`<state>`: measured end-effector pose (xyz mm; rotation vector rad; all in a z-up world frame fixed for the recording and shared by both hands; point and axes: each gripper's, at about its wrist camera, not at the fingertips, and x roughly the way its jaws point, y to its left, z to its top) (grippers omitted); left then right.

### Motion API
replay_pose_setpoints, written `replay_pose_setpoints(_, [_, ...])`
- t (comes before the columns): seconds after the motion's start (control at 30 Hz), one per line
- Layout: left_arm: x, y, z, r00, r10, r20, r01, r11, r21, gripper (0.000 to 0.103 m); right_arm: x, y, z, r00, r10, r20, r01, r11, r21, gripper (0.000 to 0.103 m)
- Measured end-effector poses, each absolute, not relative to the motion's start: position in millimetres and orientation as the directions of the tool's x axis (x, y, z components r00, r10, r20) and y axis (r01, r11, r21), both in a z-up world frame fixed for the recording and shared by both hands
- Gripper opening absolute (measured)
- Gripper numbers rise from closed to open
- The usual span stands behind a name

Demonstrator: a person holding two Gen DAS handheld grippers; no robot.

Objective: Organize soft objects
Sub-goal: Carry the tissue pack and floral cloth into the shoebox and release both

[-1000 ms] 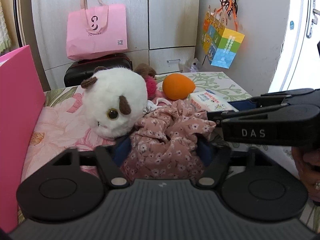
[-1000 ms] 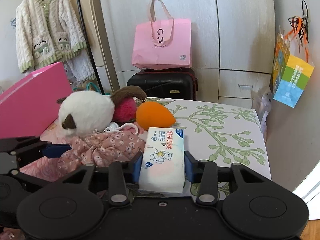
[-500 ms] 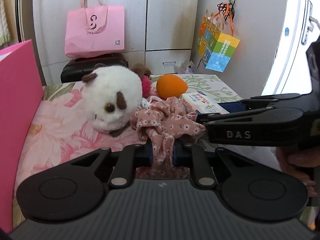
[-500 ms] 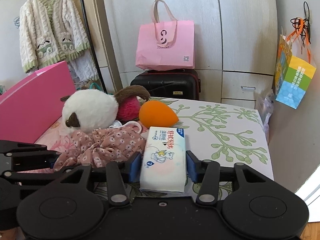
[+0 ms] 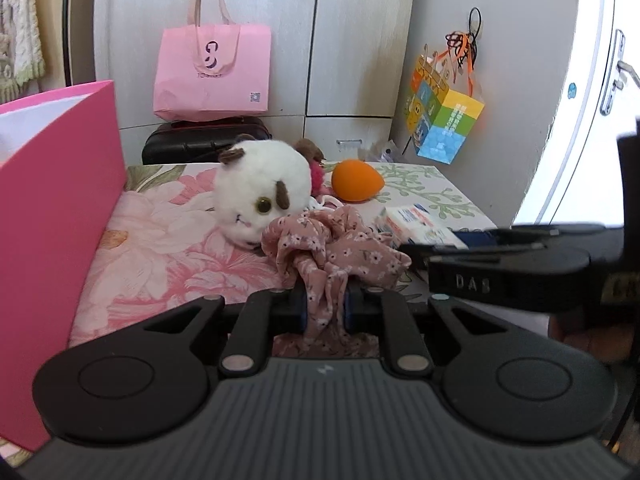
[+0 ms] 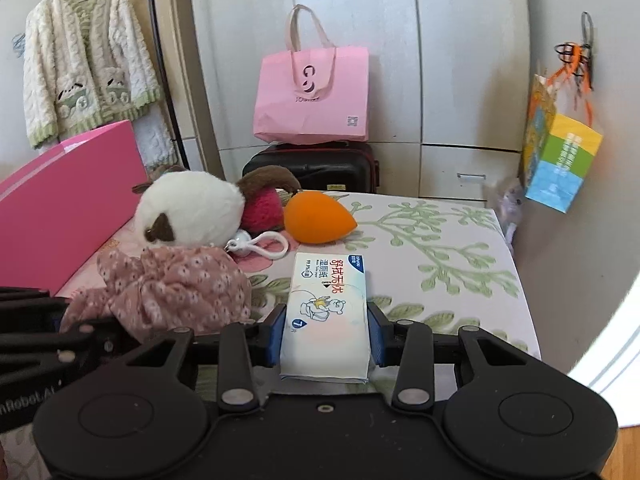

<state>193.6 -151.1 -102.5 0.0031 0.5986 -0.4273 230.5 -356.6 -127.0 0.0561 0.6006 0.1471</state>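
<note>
Left hand-held gripper [image 5: 325, 307] clamped narrow on crumpled pink floral cloth scrunchie [image 5: 334, 246], just in front of white plush toy [image 5: 262, 194]. Right hand-held gripper [image 6: 325, 334], just closing, squeezing white wet-wipe pack [image 6: 326, 312] beside it. Risks: loose folds snagging toy's keyring; slick pack slipping.

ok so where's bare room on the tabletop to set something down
Free: the green-leaf half, bordered by the orange sponge, tissue pack and wall; also the pink-flower strip between pink box and white plush. Crowded: the middle, around the floral scrunchie.
</note>
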Motion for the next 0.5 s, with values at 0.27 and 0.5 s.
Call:
replay_pose_setpoints(0.27, [175.9, -134.6, -91.7, 0.739, -0.411, -0.534, 0.41, 0.903, -0.127, 0.014, 196.5, -345.5, -123.5, 0.834, 0.128, -0.537, -0.093, 0.991, 0.092, 0.045])
replay_pose_setpoints(0.5, [159.6, -113.6, -87.4, 0.725, -0.441, -0.529, 0.422, 0.891, -0.166, 0.014, 163.3, -332.6, -121.4, 0.85, 0.111, -0.515, -0.073, 0.993, 0.093, 0.045])
